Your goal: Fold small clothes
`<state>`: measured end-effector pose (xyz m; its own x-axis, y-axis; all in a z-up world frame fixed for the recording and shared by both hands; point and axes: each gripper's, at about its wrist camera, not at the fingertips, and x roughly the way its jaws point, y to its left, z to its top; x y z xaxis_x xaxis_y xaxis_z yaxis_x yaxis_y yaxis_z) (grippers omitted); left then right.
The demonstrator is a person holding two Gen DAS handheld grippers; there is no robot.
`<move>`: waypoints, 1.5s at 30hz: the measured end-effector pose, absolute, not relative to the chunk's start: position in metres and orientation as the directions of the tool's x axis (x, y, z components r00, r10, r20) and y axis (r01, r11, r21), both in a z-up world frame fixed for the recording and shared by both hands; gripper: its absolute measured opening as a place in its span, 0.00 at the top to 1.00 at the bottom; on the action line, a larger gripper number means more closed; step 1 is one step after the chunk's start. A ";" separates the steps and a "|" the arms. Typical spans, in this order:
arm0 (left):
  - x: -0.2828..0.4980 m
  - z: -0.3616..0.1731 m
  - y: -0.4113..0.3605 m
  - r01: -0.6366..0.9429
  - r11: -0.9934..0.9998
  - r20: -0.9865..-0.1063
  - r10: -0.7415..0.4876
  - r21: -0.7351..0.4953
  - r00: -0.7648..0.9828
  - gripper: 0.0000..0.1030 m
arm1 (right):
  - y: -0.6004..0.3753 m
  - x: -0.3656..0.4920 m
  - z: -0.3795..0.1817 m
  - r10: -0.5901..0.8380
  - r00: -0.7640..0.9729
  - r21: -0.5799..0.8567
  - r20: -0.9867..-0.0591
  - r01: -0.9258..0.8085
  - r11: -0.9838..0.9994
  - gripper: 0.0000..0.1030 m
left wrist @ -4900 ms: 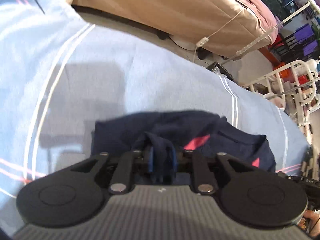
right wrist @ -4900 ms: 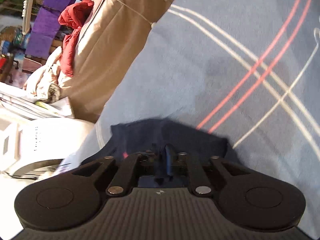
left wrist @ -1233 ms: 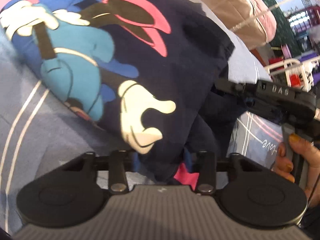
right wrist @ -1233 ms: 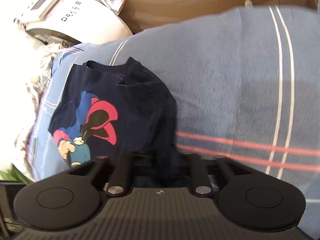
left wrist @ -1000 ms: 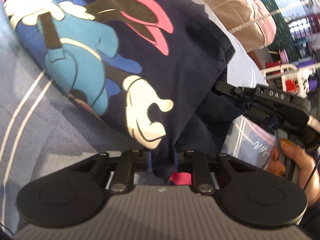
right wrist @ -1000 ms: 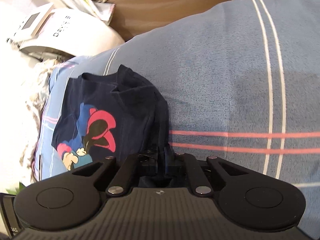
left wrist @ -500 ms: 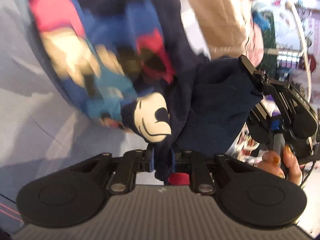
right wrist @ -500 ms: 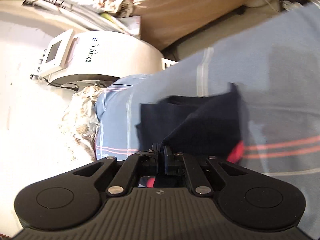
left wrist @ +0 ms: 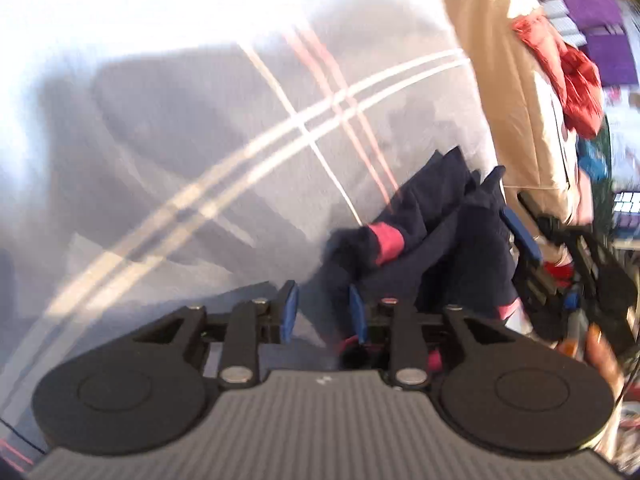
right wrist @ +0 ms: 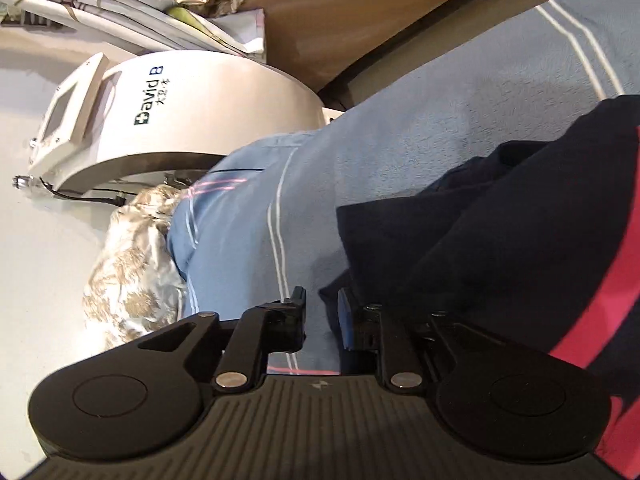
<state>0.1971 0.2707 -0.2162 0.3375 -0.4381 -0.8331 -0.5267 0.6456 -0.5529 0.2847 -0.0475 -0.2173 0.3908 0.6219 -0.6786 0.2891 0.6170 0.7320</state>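
The small navy shirt (left wrist: 440, 240) with pink trim lies bunched and folded over on the light blue striped bedsheet (left wrist: 200, 140). My left gripper (left wrist: 322, 312) hovers at its near edge with its jaws opening. The cloth brushes the right blue pad (left wrist: 356, 312), but the pads do not press on it. In the right wrist view the shirt (right wrist: 500, 240) fills the right side. My right gripper (right wrist: 322, 312) is also opening, and bare sheet (right wrist: 400, 140) shows in its gap. The right gripper's blue pad (left wrist: 520, 236) and a hand (left wrist: 600, 356) show beyond the shirt.
A white machine marked "David B" (right wrist: 192, 96) stands past the bed's edge, with folded bedding (right wrist: 120, 12) behind it. A floral quilt (right wrist: 132, 272) hangs at the sheet's corner. A tan cover (left wrist: 512, 80) with a red cloth (left wrist: 572, 76) borders the far side.
Both grippers swept sideways across the bed, carrying the shirt's edge over so the cartoon print is hidden. Both sets of jaws, shut on cloth before, now stand apart.
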 end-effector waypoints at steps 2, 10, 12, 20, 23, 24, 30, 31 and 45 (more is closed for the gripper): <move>0.190 -0.195 0.266 -0.423 0.732 -0.839 -0.396 -0.534 0.373 0.60 | -0.049 0.283 -0.207 0.620 0.407 0.735 -0.671 0.248 0.632 0.34; 0.195 -0.145 0.170 0.137 0.932 -0.827 -0.362 -0.337 0.430 0.43 | -0.073 0.246 -0.144 0.456 0.451 0.498 -0.767 -0.029 0.867 0.19; 0.201 -0.150 0.161 0.154 0.939 -0.840 -0.343 -0.306 0.420 0.41 | -0.088 0.227 -0.140 0.443 0.444 0.476 -0.779 -0.041 0.878 0.19; 0.231 -0.193 0.136 0.166 0.960 -0.908 -0.271 -0.228 0.320 0.79 | -0.124 0.163 -0.149 0.368 0.447 0.415 -0.815 0.009 0.910 0.14; 0.236 -0.208 0.144 0.116 0.963 -0.919 -0.266 -0.242 0.291 0.79 | -0.134 0.147 -0.165 0.339 0.434 0.415 -0.834 0.089 0.906 0.08; 0.236 -0.207 0.147 0.117 0.963 -0.918 -0.267 -0.243 0.294 0.79 | -0.137 0.141 -0.169 0.338 0.433 0.421 -0.836 0.110 0.900 0.05; 0.228 -0.198 0.151 0.159 0.969 -0.920 -0.232 -0.190 0.317 0.76 | -0.138 0.123 -0.180 0.352 0.414 0.437 -0.839 0.129 0.890 0.02; 0.228 -0.198 0.152 0.154 0.970 -0.920 -0.227 -0.186 0.319 0.74 | -0.137 0.121 -0.178 0.355 0.421 0.440 -0.835 0.124 0.889 0.02; 0.217 -0.179 0.164 0.141 0.985 -0.926 -0.144 -0.100 0.349 0.21 | -0.086 0.123 -0.206 0.297 0.329 0.279 -0.897 -0.101 0.955 0.00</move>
